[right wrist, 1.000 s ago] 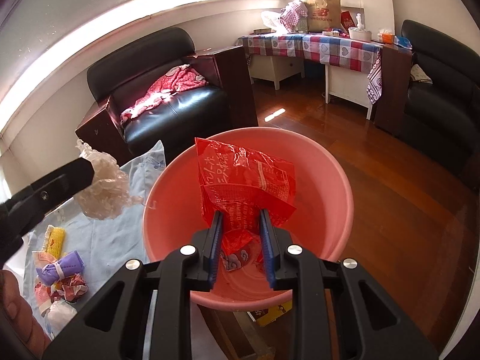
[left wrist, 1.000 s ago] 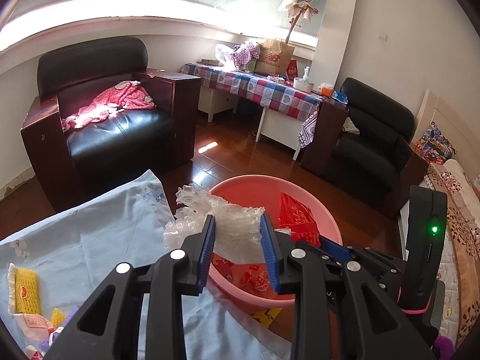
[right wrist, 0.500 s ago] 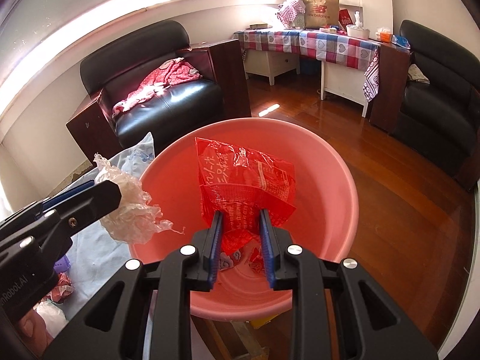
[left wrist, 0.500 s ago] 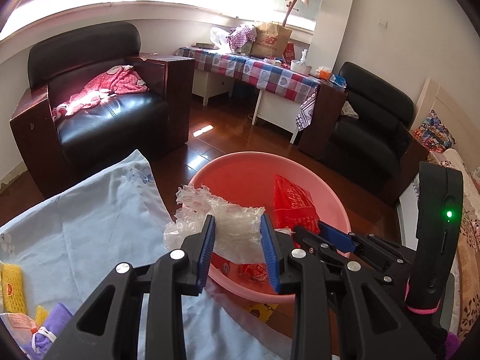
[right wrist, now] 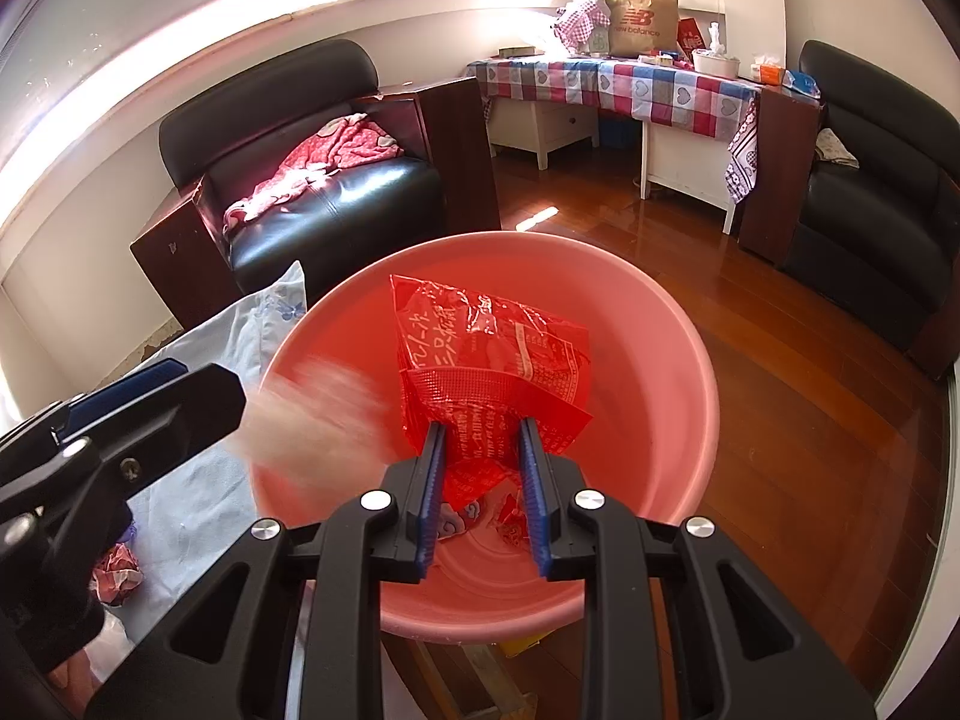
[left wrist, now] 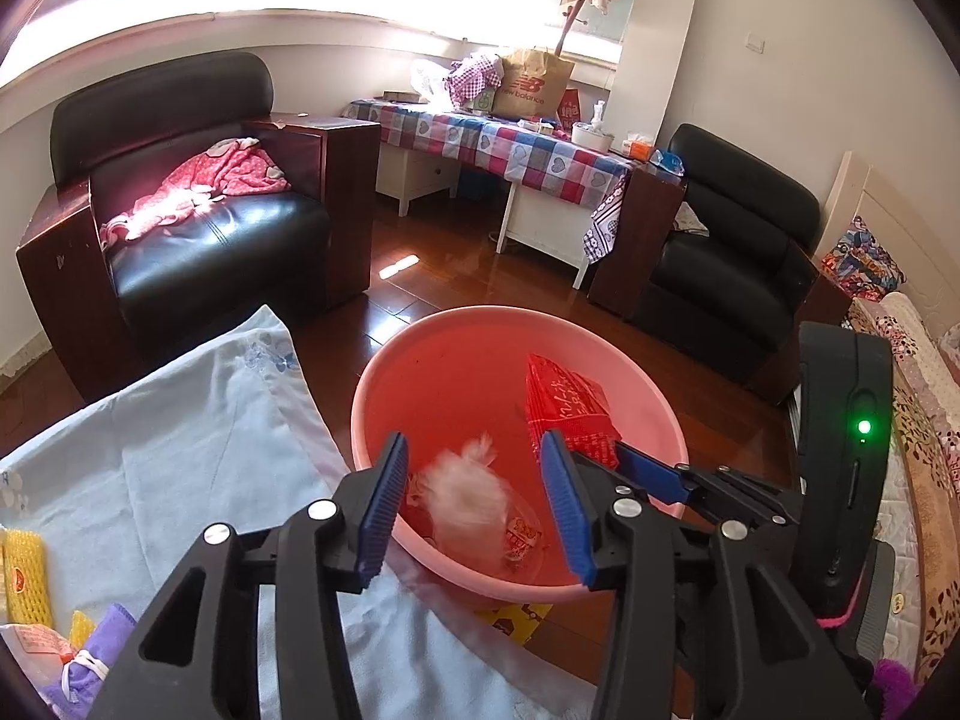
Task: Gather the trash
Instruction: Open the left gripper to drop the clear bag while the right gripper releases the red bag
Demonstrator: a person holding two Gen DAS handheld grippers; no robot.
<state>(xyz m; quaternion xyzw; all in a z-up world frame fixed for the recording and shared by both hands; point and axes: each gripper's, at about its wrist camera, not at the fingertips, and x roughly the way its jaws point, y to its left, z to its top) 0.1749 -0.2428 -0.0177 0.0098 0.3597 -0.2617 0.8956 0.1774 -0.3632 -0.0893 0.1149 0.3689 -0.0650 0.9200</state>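
Observation:
A pink basin point(left wrist: 420, 348) stands just past the edge of the blue-clothed table. My left gripper point(left wrist: 473, 444) hangs over its near rim with its jaws opening. A crumpled clear plastic wad point(left wrist: 465, 498) is blurred below the pads, free of them and dropping into the basin; in the right wrist view the wad point(right wrist: 312, 414) streaks off the left gripper's finger point(right wrist: 198, 396). My right gripper point(right wrist: 483, 438) is shut on the lower edge of a red snack wrapper point(right wrist: 486, 348), held upright over the basin point(right wrist: 690, 360). Small wrappers point(left wrist: 522, 540) lie on the bottom.
The light blue cloth point(left wrist: 180, 432) carries yellow foam nets point(left wrist: 24, 564), a purple cloth bundle point(left wrist: 90, 660) and a crumpled red wrapper point(right wrist: 117, 570). Black armchairs point(left wrist: 210, 252) and a checked table point(left wrist: 516, 144) stand beyond on the wooden floor point(right wrist: 810, 450).
The left gripper's pads have spread apart and let go of the clear plastic wad, which now falls into the basin. The right gripper still holds the red wrapper in the same place.

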